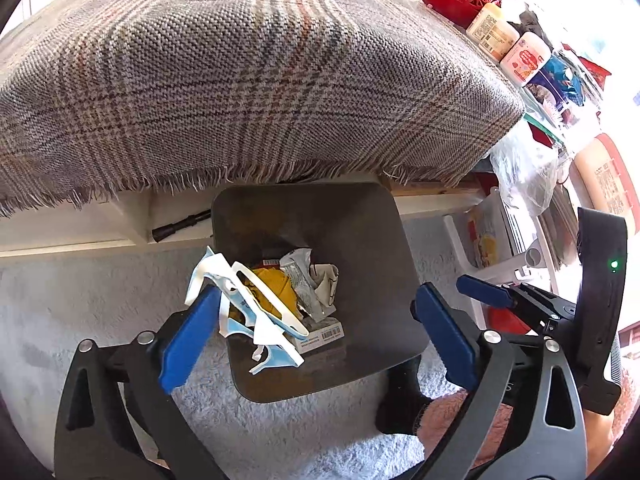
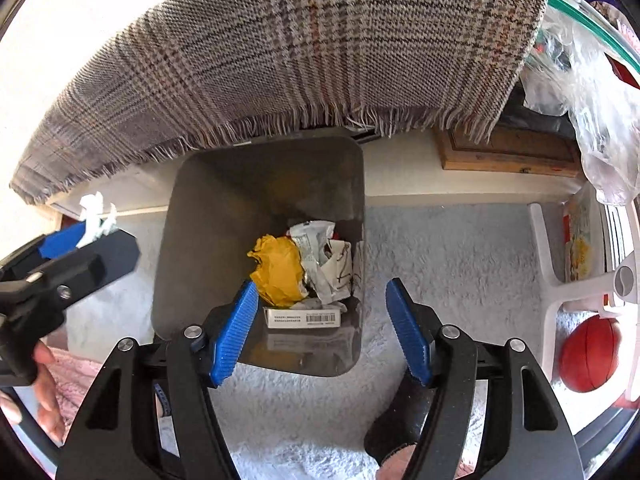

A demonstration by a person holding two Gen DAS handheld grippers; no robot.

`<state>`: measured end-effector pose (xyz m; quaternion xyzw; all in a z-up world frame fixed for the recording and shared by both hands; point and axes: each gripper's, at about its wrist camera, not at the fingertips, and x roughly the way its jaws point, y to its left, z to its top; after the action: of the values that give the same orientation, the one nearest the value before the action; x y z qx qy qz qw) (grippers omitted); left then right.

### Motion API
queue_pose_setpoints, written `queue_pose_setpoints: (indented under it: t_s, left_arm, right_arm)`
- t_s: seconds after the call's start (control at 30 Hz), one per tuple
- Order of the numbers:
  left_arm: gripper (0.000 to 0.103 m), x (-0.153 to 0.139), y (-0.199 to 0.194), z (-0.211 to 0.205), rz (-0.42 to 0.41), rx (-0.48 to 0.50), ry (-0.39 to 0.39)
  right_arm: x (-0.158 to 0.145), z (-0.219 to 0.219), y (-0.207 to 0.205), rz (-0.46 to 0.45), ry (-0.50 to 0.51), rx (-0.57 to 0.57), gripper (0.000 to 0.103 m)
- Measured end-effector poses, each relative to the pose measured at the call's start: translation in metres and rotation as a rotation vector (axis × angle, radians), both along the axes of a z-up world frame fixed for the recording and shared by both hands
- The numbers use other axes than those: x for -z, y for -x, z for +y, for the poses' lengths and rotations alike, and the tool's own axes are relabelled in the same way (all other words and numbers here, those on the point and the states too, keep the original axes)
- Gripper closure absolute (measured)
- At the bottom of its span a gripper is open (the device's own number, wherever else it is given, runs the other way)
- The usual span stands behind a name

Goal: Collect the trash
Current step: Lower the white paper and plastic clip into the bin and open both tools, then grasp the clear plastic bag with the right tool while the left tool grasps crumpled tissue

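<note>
Left gripper, jaws spread wide above the bin at frame centre; white plastic scrap hangs against its left pad. Right gripper also spread, empty. Release step; next, shake scrap free.

Bright daylight — blown-out, warped edges

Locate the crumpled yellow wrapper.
The yellow wrapper lies inside the dark bin on the floor, left of the crumpled white wrappers, behind the barcoded white box.
</note>
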<state>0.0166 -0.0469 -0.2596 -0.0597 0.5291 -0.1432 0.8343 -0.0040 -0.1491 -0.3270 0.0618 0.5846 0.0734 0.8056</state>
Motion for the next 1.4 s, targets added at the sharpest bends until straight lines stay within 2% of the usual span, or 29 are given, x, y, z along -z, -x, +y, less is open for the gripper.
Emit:
queue_pose_setpoints:
  t_s: [0.33,0.37,0.43,0.57,0.67,0.8,0.9,0.97,1.0,1.03,1.13,1.17,1.27,1.4]
  left_arm:
    - [0.010,0.000,0.001,-0.008,-0.006,0.025,-0.008]
    - [0.012,-0.001,0.002,-0.009,-0.011,0.027,-0.008]
    - [0.033,-0.002,0.004,-0.008,-0.015,0.033,-0.009]
    - [0.034,-0.005,0.005,-0.010,-0.013,0.047,-0.005]
    - [0.036,-0.010,0.008,-0.012,-0.030,0.068,-0.014]
    - [0.036,-0.016,0.012,-0.019,-0.030,0.125,0.025]
    - [0.037,-0.020,0.017,-0.021,-0.031,0.156,0.066]
    - [0.045,-0.025,0.020,-0.019,-0.051,0.161,0.075]
    - [0.054,-0.026,0.021,-0.018,-0.053,0.162,0.078]
    - [0.059,-0.027,0.021,-0.017,-0.052,0.164,0.082]
    - [0.062,-0.027,0.021,-0.011,-0.040,0.171,0.098]
    - [0.062,-0.027,0.021,-0.009,-0.042,0.173,0.097]
    - [0.062,-0.032,0.022,-0.007,-0.053,0.196,0.087]
    - [0.053,-0.046,0.023,-0.013,-0.088,0.250,0.064]
  right_arm:
    - [0.003,-0.022,-0.003,0.013,0.065,0.113,0.028]
    - [0.002,-0.025,-0.003,0.011,0.070,0.124,0.028]
    - [0.002,-0.030,-0.004,0.011,0.075,0.147,0.028]
    - [-0.002,-0.038,-0.006,0.003,0.074,0.174,0.028]
    - [-0.015,-0.036,-0.012,-0.027,0.063,0.167,0.028]
    - [-0.049,-0.012,-0.028,-0.083,-0.004,0.048,0.028]
    - [-0.062,0.011,-0.037,-0.081,-0.052,-0.041,0.028]
    - [-0.064,0.021,-0.044,-0.075,-0.042,-0.065,0.028]
    - [-0.063,0.025,-0.048,-0.068,-0.029,-0.078,0.028]
    - [-0.062,0.028,-0.050,-0.059,-0.032,-0.086,0.028]
    - [-0.061,0.031,-0.055,-0.036,-0.118,-0.110,0.028]
    - [-0.063,0.033,-0.054,-0.038,-0.118,-0.121,0.028]
    - [-0.061,0.044,-0.059,-0.033,-0.022,-0.169,0.028]
    - [-0.054,0.054,-0.066,-0.006,0.046,-0.214,0.028]
